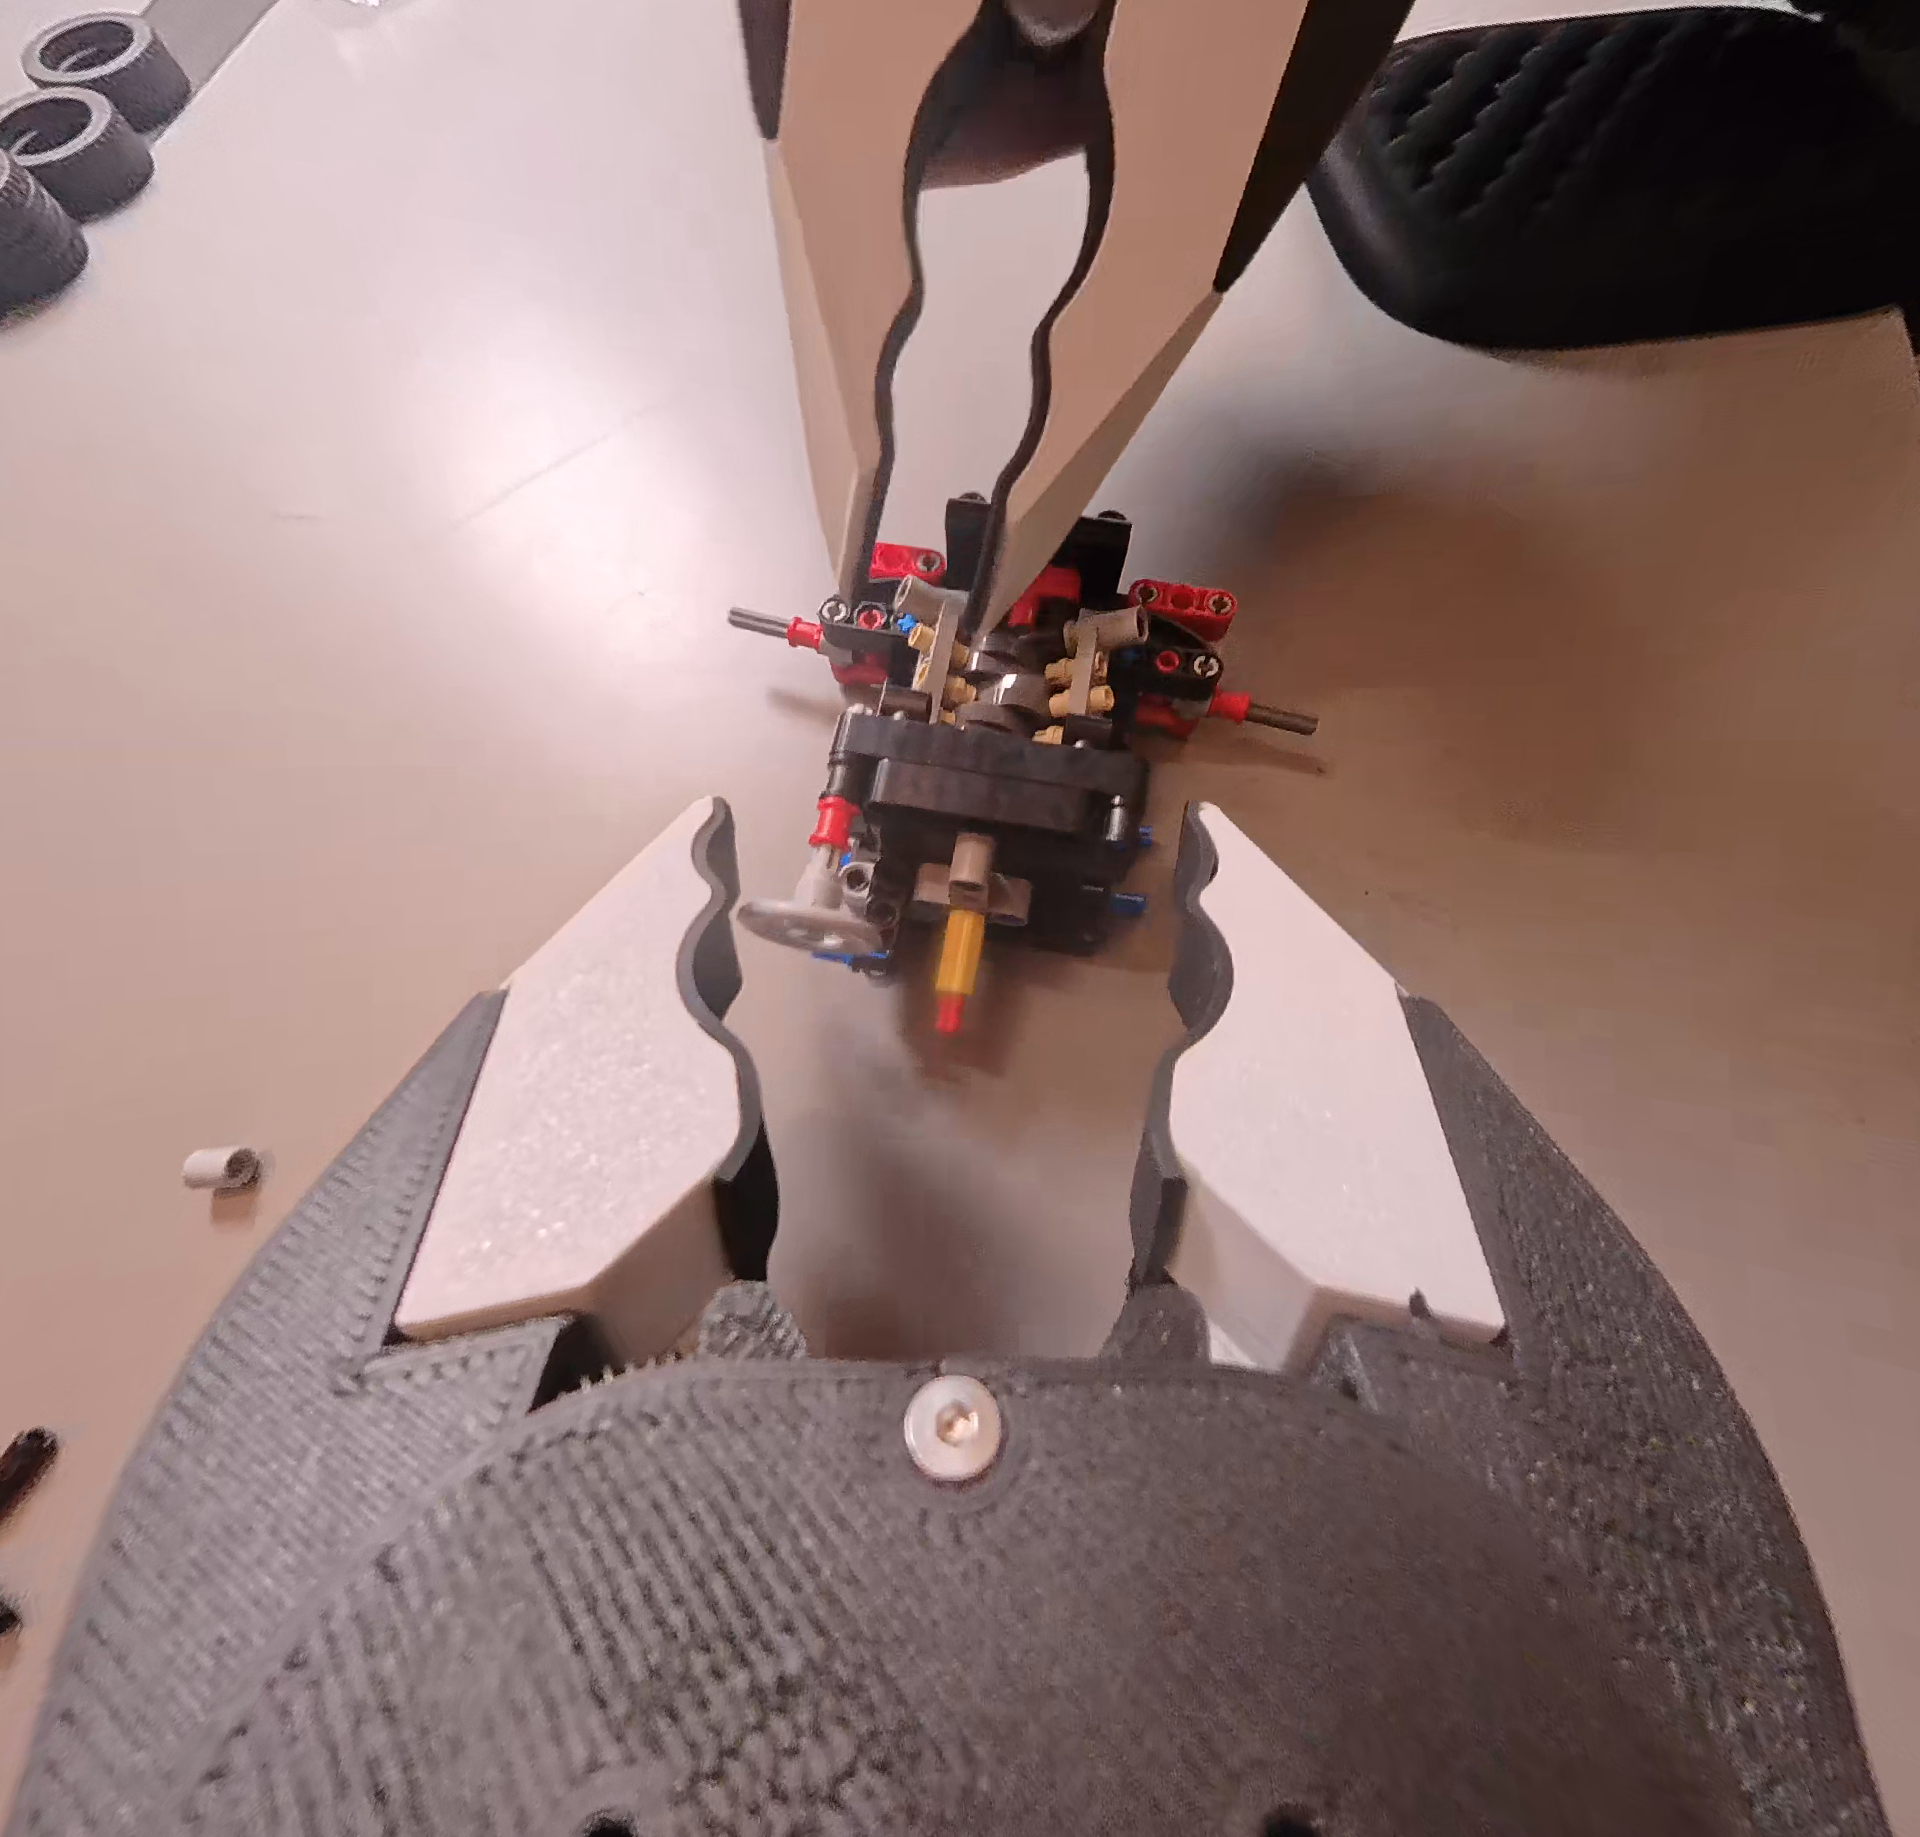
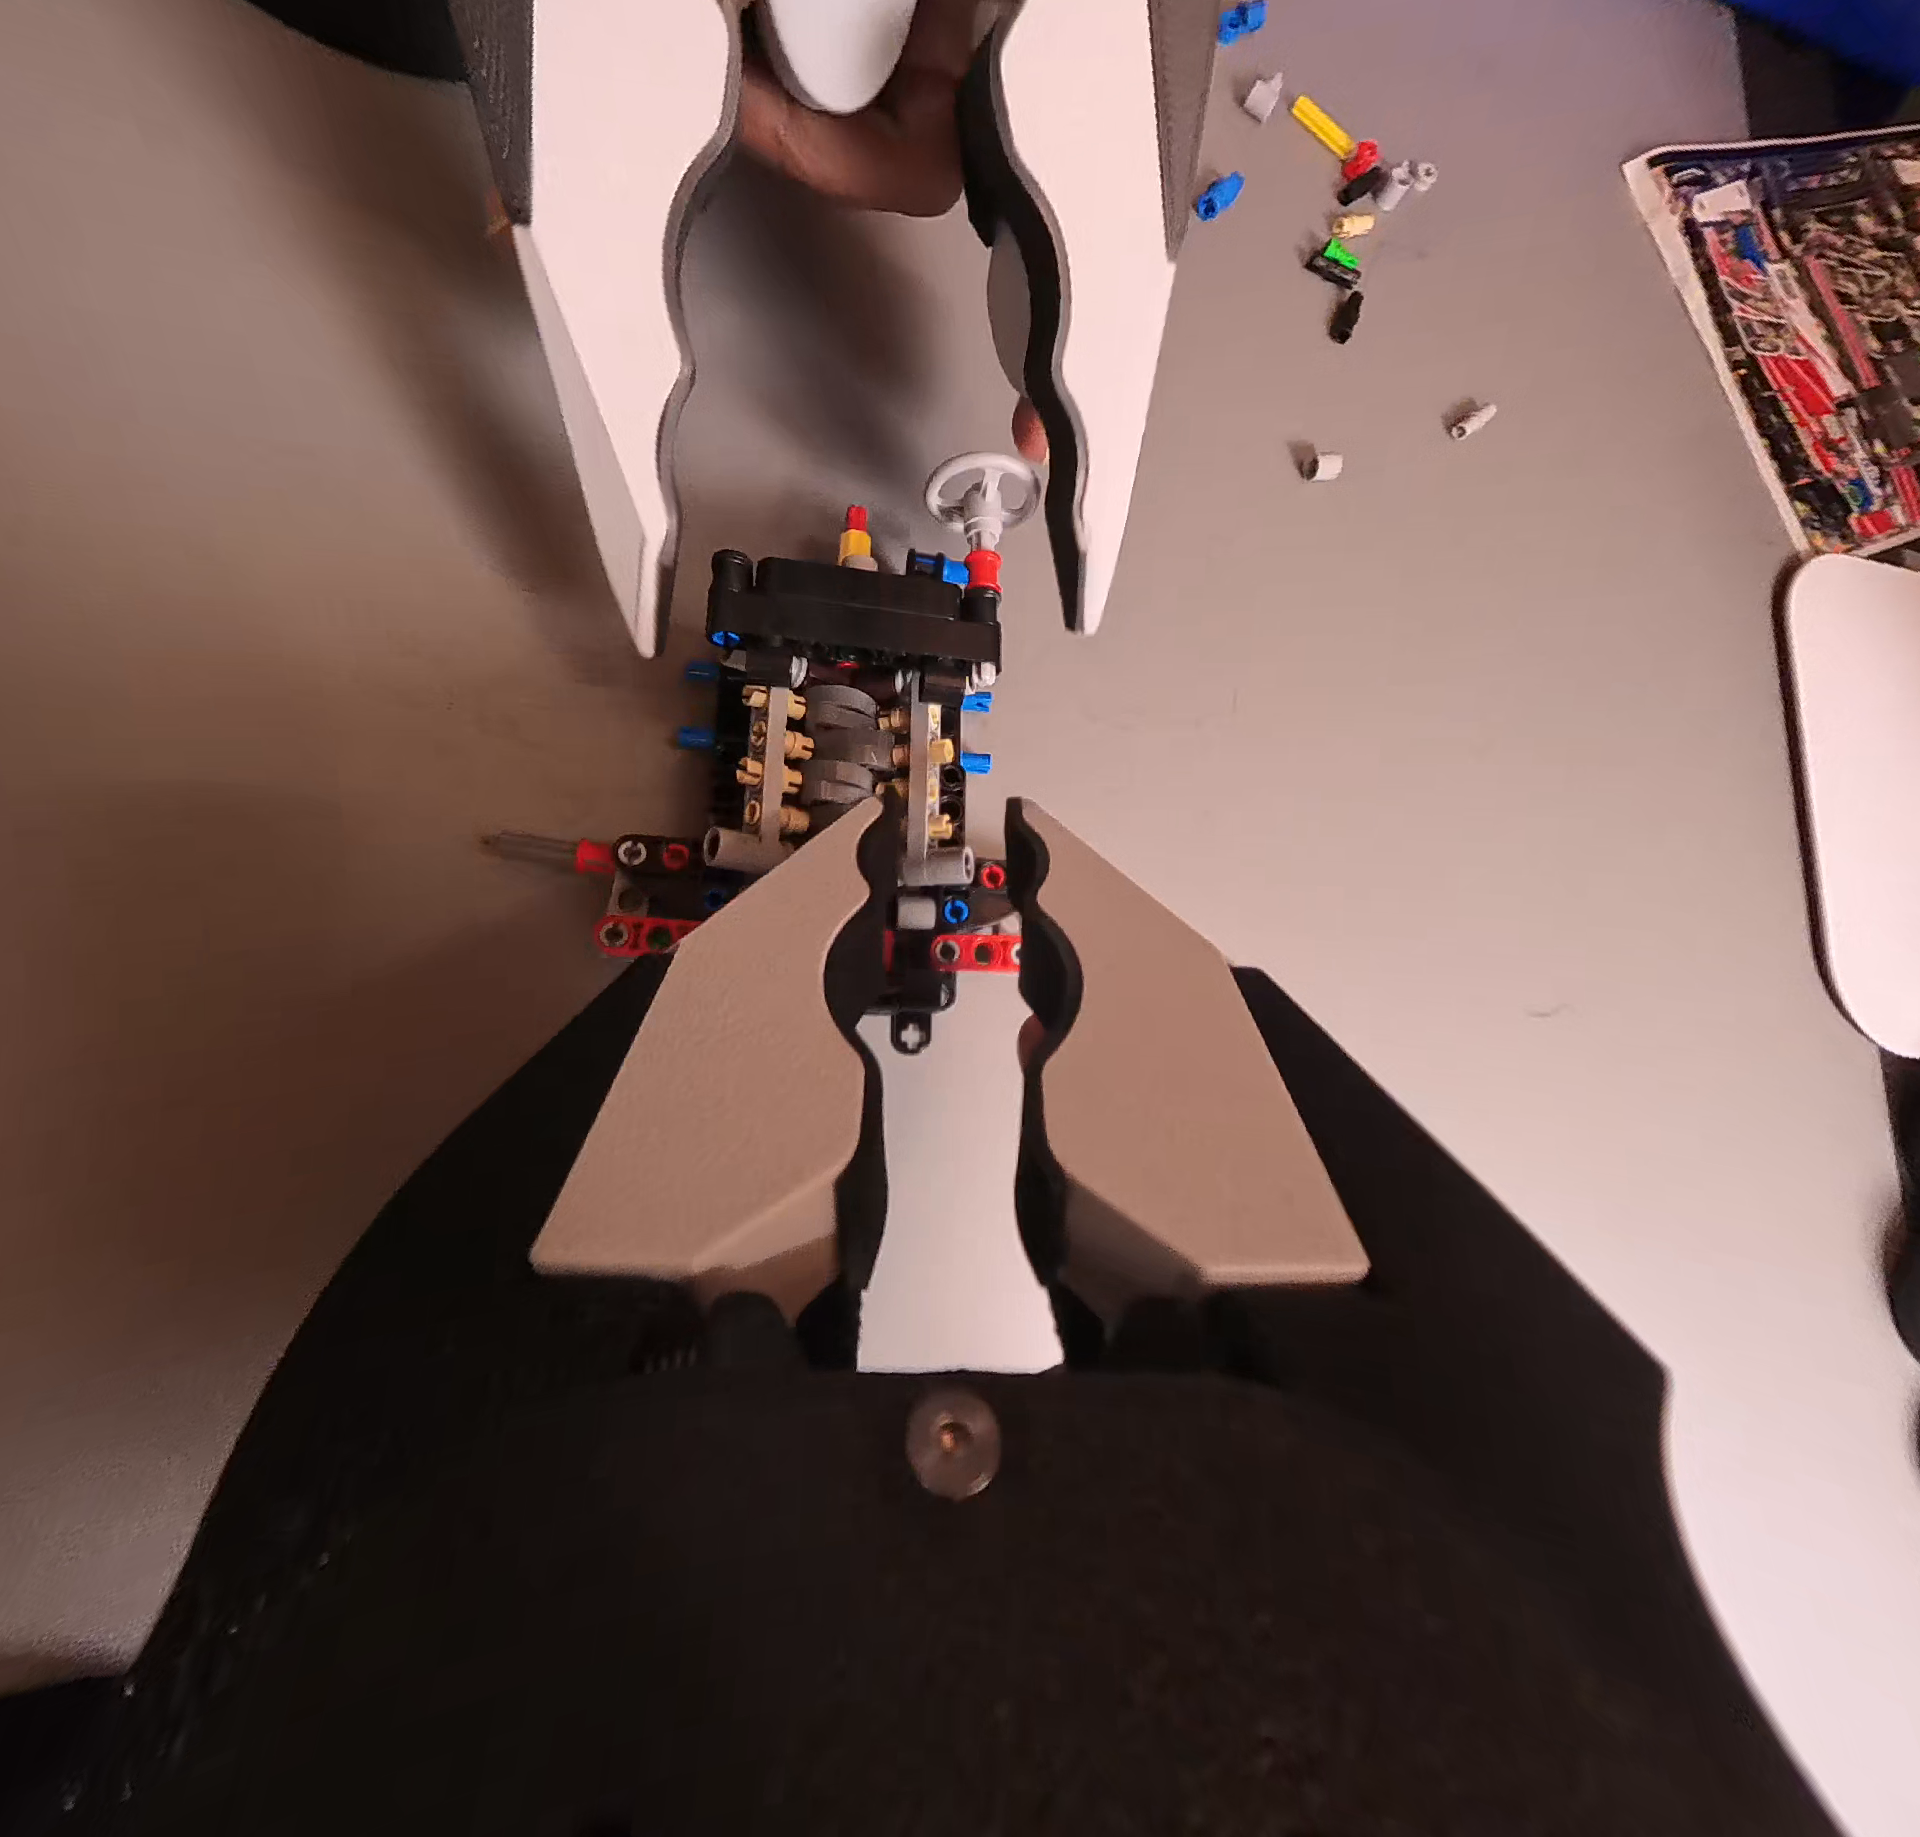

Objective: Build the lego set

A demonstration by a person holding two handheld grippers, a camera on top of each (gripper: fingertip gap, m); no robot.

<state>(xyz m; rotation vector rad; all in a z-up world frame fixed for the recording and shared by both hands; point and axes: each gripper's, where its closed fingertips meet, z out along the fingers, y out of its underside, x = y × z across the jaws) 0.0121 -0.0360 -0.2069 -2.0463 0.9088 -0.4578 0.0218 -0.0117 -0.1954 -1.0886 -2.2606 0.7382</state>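
My left gripper is wide open around the near end of the one lego model on the desk, not touching it. My right gripper is nearly closed over its far end; whether it grips, I cannot tell. Three black tyres lie well apart.

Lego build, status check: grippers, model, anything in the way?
Left gripper open, straddling the steering-wheel end. Right gripper part-closed over lego model, grip unclear. Model on table. Nothing blocking.
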